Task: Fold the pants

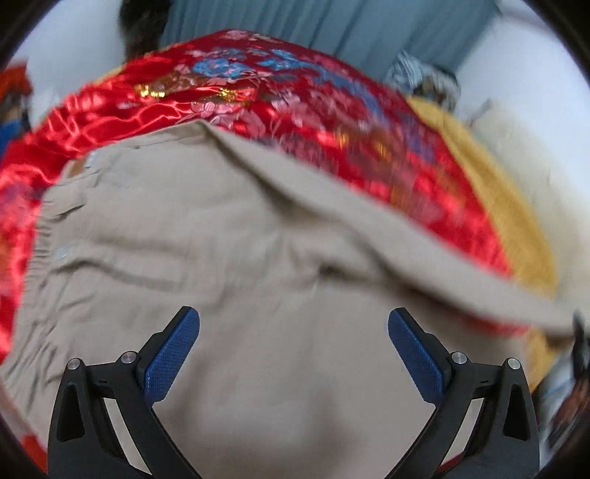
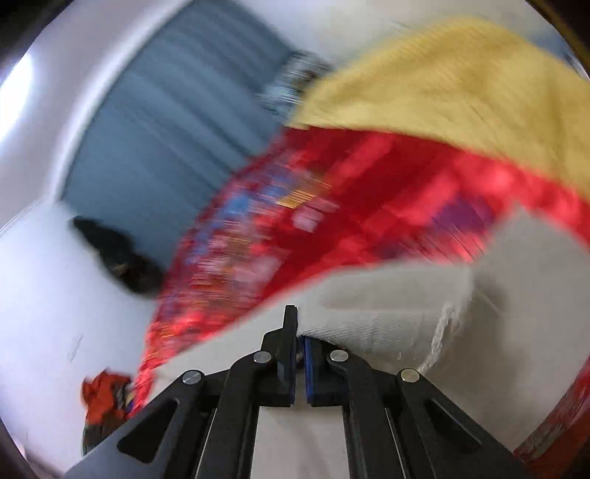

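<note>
Right wrist view, nearest: the right gripper (image 2: 299,341) had its jaws clenched on a fold of the beige pants (image 2: 372,313), the cloth pinched at the very tips on the right-hand side.
Grip depth: only an edge of fabric seemed caught between the pads, so it looked a shallow hold.
Loose cord: a pale drawstring (image 2: 440,331) dangled from the pants just beside the jaws and might have snagged on the gripper frame.
Left wrist view, nearest: the left gripper (image 1: 294,324) had its jaws released and spread wide, nothing between them, hovering over the pants (image 1: 221,239).
Where the pants were: spread beige and creased on the red floral bedspread (image 1: 236,95), one long edge raised in a ridge running toward the right.
Beyond the pants: a yellow blanket (image 1: 497,191) lay against the bedspread's far side, with a grey curtain (image 1: 332,25) behind.
Risk one: with one side held and the other free, the lifted half could have sagged or twisted, giving a crooked fold.
Risk two: a thin pinch could have slipped under the cloth's own weight, dropping the edge short of its mark.
Risk three: the satin bedspread looked slippery, so dragging might have shifted the whole garment instead of folding it.
Blur: both views were smeared, so finer details could not be told.
</note>
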`<state>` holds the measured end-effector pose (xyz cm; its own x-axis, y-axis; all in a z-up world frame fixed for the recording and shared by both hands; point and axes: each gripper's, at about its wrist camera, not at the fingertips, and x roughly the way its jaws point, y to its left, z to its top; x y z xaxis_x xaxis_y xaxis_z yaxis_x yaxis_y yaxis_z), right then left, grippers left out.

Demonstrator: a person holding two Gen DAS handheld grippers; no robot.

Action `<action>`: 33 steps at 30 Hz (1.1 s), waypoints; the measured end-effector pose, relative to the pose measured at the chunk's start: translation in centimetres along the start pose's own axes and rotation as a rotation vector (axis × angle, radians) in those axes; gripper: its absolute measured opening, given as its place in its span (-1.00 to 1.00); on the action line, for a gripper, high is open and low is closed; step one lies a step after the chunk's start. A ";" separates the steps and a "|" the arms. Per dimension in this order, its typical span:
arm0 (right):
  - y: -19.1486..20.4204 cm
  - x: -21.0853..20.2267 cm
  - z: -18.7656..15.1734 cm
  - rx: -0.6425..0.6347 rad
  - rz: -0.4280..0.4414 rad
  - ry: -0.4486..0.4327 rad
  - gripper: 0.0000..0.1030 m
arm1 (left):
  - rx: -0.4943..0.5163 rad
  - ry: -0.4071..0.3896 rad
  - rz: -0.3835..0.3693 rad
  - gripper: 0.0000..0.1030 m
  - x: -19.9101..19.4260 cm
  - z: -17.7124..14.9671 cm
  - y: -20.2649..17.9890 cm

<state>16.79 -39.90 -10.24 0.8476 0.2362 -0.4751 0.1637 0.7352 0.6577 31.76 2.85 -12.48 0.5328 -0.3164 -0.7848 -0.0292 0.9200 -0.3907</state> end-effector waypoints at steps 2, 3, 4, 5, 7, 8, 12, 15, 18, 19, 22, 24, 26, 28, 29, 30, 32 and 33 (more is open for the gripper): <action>3.3 -2.1 1.1 -0.067 0.079 -0.023 -0.94 | -0.055 -0.002 -0.040 0.99 0.9 2.0 0.6; 5.0 -3.5 1.2 -0.109 0.111 -0.035 -0.94 | -0.080 0.007 -0.075 0.99 1.7 3.1 0.8; 6.1 -4.5 1.3 -0.136 0.134 -0.042 -0.94 | -0.099 0.021 -0.113 0.99 2.5 3.9 0.9; 7.0 -5.8 1.3 -0.158 0.161 -0.048 -0.94 | -0.115 0.032 -0.132 0.99 3.2 4.4 1.0; 8.3 -8.4 0.7 -0.196 0.207 -0.058 -0.94 | -0.166 0.043 -0.142 0.98 4.3 5.3 1.3; 8.9 -9.5 0.4 -0.212 0.225 -0.062 -0.94 | -0.181 0.044 -0.149 0.98 4.4 5.4 1.4; 9.6 -12.7 -0.5 -0.256 0.279 -0.043 -0.94 | -0.233 0.019 -0.155 0.98 4.5 6.3 2.2; 8.0 -14.3 -0.9 -0.236 0.309 -0.011 -0.94 | -0.260 0.024 -0.119 0.09 4.8 6.2 3.0; 5.4 -14.1 -0.7 -0.229 0.254 0.034 -0.94 | -0.324 0.109 -0.080 -0.96 5.7 5.1 3.8; 4.1 -12.7 -0.1 -0.213 0.212 0.076 -0.94 | -0.324 0.103 -0.060 -0.97 5.6 5.1 3.6; 0.2 -5.5 2.2 -0.175 0.016 0.228 -0.94 | -0.290 0.009 -0.048 -0.97 2.8 5.8 1.0; 0.8 -2.2 4.6 -0.253 -0.026 0.219 -0.94 | -0.264 -0.103 -0.099 -0.97 -1.1 6.1 -0.9; 2.7 -2.2 7.4 -0.290 0.071 0.130 -0.94 | -0.198 -0.226 -0.109 -0.92 -5.5 5.0 -2.3; 4.0 -3.6 9.0 -0.338 0.171 0.055 -0.94 | -0.101 -0.287 -0.056 -0.90 -8.8 1.6 -3.1; 4.0 -4.4 9.2 -0.364 0.190 0.043 -0.93 | -0.078 -0.267 -0.038 -0.90 -8.9 0.0 -3.1; 3.0 -4.6 9.0 -0.363 0.177 0.066 -0.93 | -0.060 -0.230 -0.025 -0.90 -8.4 -2.0 -2.9; -0.6 -4.0 7.6 -0.307 0.100 0.147 -0.93 | -0.022 -0.107 0.022 -0.90 -5.5 -7.3 -2.3; -3.7 -3.1 6.0 -0.265 0.016 0.214 -0.93 | 0.016 -0.028 0.046 -0.90 -3.5 -9.7 -2.2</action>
<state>16.57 -47.20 -7.72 0.7193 0.3562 -0.5964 -0.0090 0.8632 0.5047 21.77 -0.32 -13.59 0.5551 -0.2675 -0.7876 -0.0408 0.9370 -0.3469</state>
